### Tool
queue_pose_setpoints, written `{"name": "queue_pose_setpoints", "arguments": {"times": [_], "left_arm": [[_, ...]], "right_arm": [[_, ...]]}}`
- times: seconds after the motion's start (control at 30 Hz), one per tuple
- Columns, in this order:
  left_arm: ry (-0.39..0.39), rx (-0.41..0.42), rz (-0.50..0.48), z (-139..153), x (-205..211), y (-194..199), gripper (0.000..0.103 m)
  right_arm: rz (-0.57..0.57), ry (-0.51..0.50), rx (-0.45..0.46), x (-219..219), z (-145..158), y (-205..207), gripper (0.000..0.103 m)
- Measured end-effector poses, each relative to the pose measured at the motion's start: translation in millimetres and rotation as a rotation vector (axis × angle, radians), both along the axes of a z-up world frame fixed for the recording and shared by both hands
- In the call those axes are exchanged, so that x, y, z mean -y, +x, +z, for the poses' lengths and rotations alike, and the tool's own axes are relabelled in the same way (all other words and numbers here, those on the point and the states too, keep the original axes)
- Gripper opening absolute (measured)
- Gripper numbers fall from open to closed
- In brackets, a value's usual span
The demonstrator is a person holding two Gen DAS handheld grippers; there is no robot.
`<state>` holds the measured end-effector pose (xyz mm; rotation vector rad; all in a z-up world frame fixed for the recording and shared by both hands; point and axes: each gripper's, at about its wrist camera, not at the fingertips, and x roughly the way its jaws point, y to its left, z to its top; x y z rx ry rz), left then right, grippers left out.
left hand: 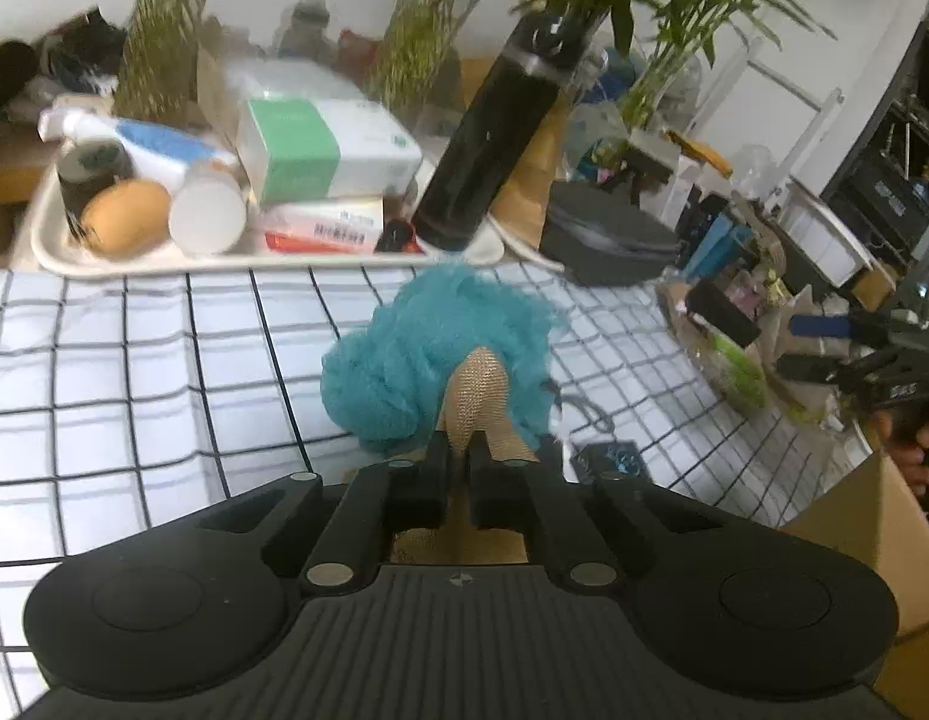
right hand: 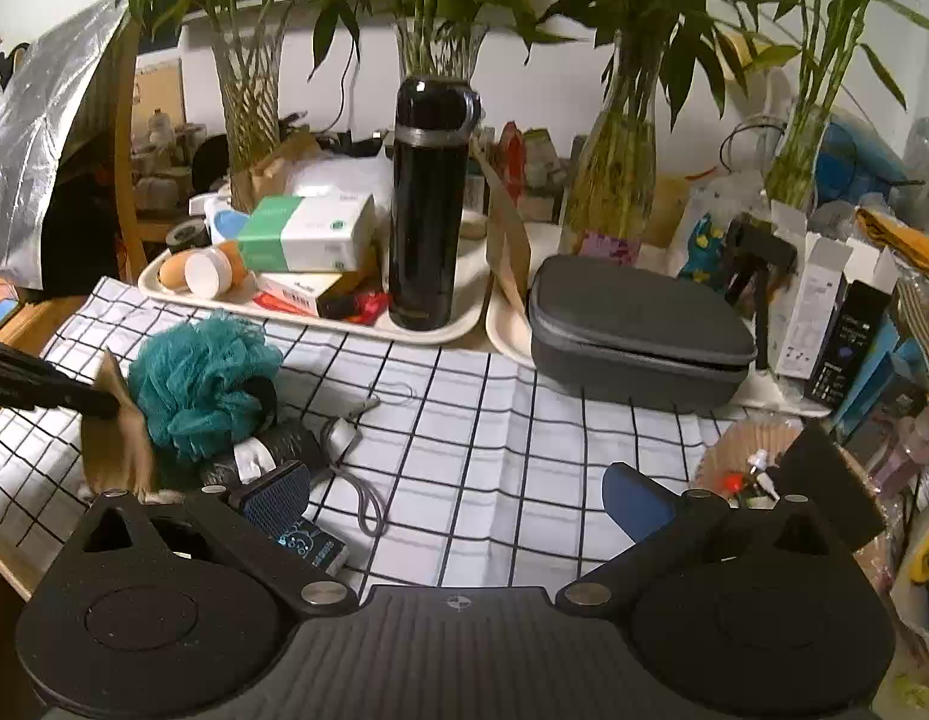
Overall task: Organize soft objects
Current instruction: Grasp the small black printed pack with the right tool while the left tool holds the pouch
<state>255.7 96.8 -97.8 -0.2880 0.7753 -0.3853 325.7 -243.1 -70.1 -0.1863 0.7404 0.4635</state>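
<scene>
The left gripper (left hand: 458,450) has its fingers clenched on a tan mesh cloth (left hand: 479,402), which stands up between them with a teal bath pouf (left hand: 404,354) bunched around its far end. Both sit over the checked cloth (left hand: 134,360) that covers the counter, just near of the cream tray (left hand: 104,261) holding a black flask (left hand: 494,138) and boxes. From the right wrist view the pouf (right hand: 200,378) lies at the left side, with a dark rolled item (right hand: 272,450) touching its near edge. The right gripper (right hand: 458,498) is released, fingers spread wide above bare cloth, with a grey zip case (right hand: 632,330) beyond it to the right.
</scene>
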Motion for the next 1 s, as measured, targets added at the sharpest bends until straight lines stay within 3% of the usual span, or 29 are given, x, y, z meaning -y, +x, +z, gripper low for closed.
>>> {"name": "queue_pose_setpoints", "arguments": {"times": [0.37, 0.53, 0.67, 0.8, 1.0], "left_arm": [[0.014, 0.166, 0.109, 52, -2, -32, 0.005], [0.079, 0.235, 0.156, 68, 9, -44, 0.005], [0.076, 0.285, 0.174, 76, 10, -50, 0.005], [0.044, 0.347, 0.204, 83, 5, -55, 0.005], [0.034, 0.356, 0.229, 85, 0, -54, 0.005]], "right_arm": [[0.063, -0.024, -0.043, -9, -14, 12, 0.103], [0.15, 0.0, -0.138, -17, -25, 24, 0.103], [0.237, 0.025, -0.249, -23, -41, 37, 0.101], [0.282, 0.019, -0.375, -32, -64, 51, 0.087], [0.339, 0.071, -0.545, -45, -91, 67, 0.07]]}}
